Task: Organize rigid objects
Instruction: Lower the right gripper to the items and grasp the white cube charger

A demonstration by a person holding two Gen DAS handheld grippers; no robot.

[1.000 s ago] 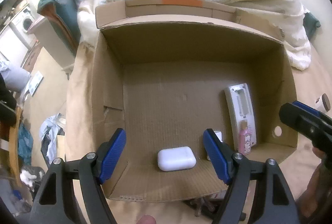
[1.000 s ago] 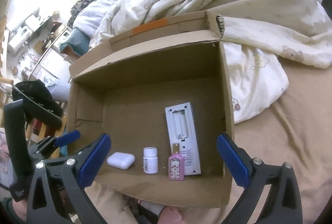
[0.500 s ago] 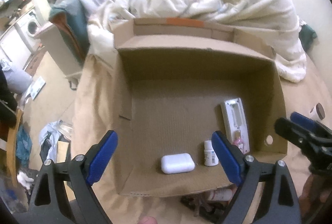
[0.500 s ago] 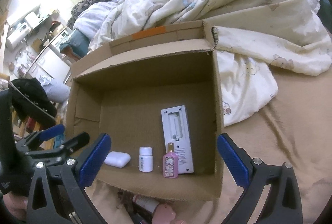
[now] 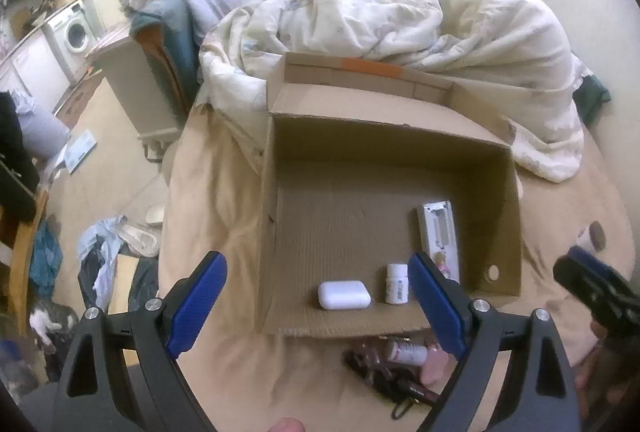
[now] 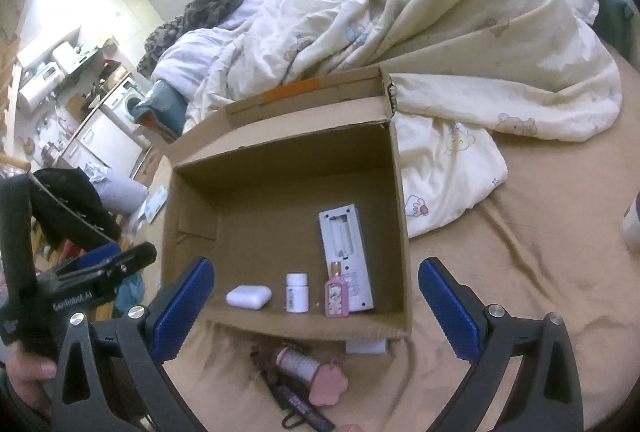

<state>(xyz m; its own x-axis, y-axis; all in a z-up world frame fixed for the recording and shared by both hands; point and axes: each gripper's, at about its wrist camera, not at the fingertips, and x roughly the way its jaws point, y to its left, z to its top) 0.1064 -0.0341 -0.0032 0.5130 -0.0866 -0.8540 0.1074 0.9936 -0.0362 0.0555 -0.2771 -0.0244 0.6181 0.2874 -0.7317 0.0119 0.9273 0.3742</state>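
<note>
Black left gripper (image 6: 100,268) reads "GenRobot.AI"; both grippers' fingers (image 6: 448,304) spread wide, empty.

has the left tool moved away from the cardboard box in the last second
Yes. The left tool has pulled back and up from the cardboard box: the box looks smaller in its view, and the white case now sits ahead of the fingertips.

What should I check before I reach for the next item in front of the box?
1. Left gripper open and holding nothing: ok.
2. Right gripper open and holding nothing: ok.
3. White case, pill bottle and pink bottle in the cardboard box: ok.
4. Both bottles upright: ok.
5. Free floor in the box's left half: ok.
6. Clean grasp on the items lying in front of the box: cannot tell, they overlap.
</note>
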